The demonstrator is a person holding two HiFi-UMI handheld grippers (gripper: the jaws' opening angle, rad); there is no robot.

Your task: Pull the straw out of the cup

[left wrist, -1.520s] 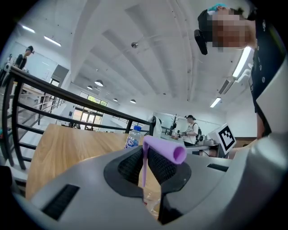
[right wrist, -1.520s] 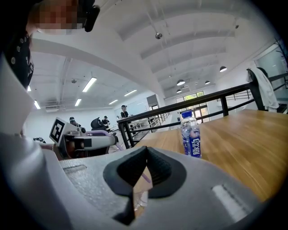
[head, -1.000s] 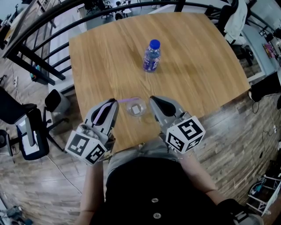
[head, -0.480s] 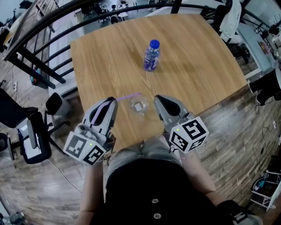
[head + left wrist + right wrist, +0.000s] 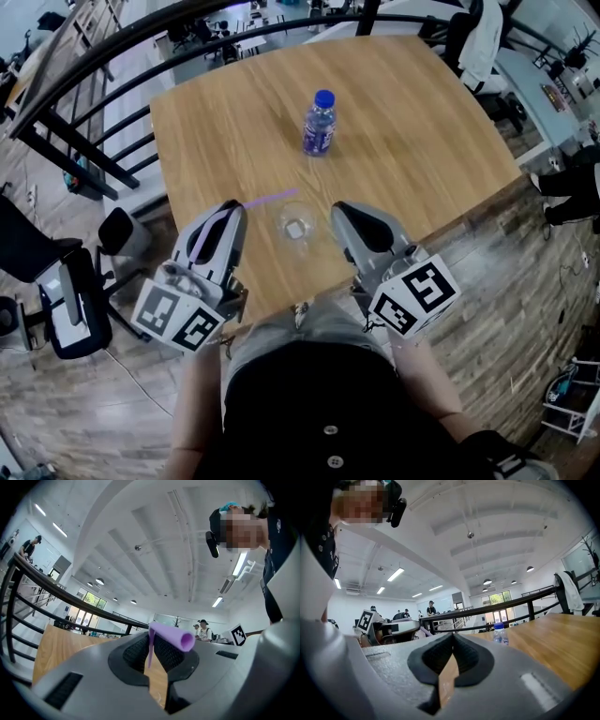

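Table [image 5: 422, 141]: wood top, seen from above, with a black railing [image 5: 94, 56] along its far and left sides. A dark chair [image 5: 56, 281] stands on the floor to the left.

Bottle [image 5: 320, 122]: clear, blue cap, upright towards the far middle of the table, well apart from both grippers. It also shows small in the right gripper view [image 5: 500, 634], to the right of the jaw tips.

Cup [image 5: 296, 228]: clear, upright near the near edge and directly between the two grippers. It touches neither. Something pale shows inside it; I cannot tell what.

Straw [image 5: 272, 198]: purple, outside the cup. It runs from the left jaw tips out to the right and slightly far, and its free end passes just beyond the cup's far rim. In the left gripper view its open end [image 5: 171, 637] sticks out to the right of the tips.

Left gripper [image 5: 234, 208]: on the left of the cup. Its jaws [image 5: 151, 639] are nearly together and clamped on the straw at the tips.

Right gripper [image 5: 339, 210]: on the right of the cup. Its pads meet at the tips [image 5: 453, 637] with nothing between them, and wood shows through the slit lower down.

People stand far back in the room in both gripper views.
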